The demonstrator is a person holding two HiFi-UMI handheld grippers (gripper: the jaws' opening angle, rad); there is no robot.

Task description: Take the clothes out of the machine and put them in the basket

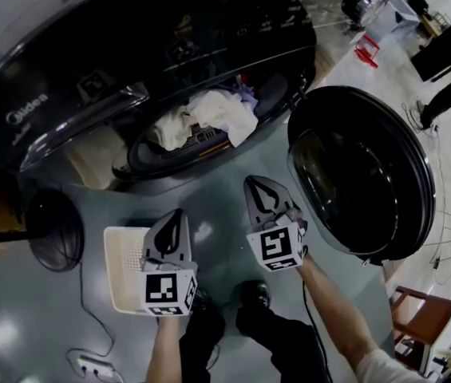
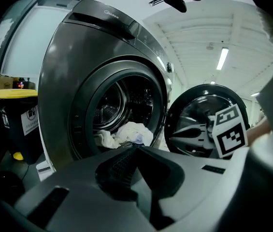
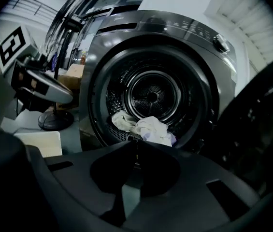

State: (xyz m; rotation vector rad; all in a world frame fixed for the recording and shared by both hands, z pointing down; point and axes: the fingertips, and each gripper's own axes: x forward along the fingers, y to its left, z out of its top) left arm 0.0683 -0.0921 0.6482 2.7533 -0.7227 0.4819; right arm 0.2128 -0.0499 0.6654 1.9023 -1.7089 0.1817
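Standing on the grey floor (image 1: 25, 317) are 2 black shoes (image 1: 253, 294), right at the bottom of the head view. Just past them are the 2 grippers, held up in the air.

L gripper (image 1: 179, 214) has its jaws pressed together w/ nothing in them. R gripper (image 1: 251, 182) is pressed together too, also w/ nothing in it. Both point at the hole of the machine (image 1: 89, 62) & are well apart from the clothes (image 1: 209, 118).

White basket (image 1: 123, 255) sits on the floor under the L gripper, which hides part of it. Next to the basket, further to the L, is a round black thing (image 1: 53, 230) on the floor.

Then comes the big dark machine. Its round door (image 1: 369, 174) is swung wide open on the R side. The clothes are inside the machine: a white & cream pile w/ a bit of purple. They lie at the front of the drum, right by the lip of the hole.

Further off, to the L of the machine in the left gripper view, is a black bin w/ a yellow lid (image 2: 13, 94).
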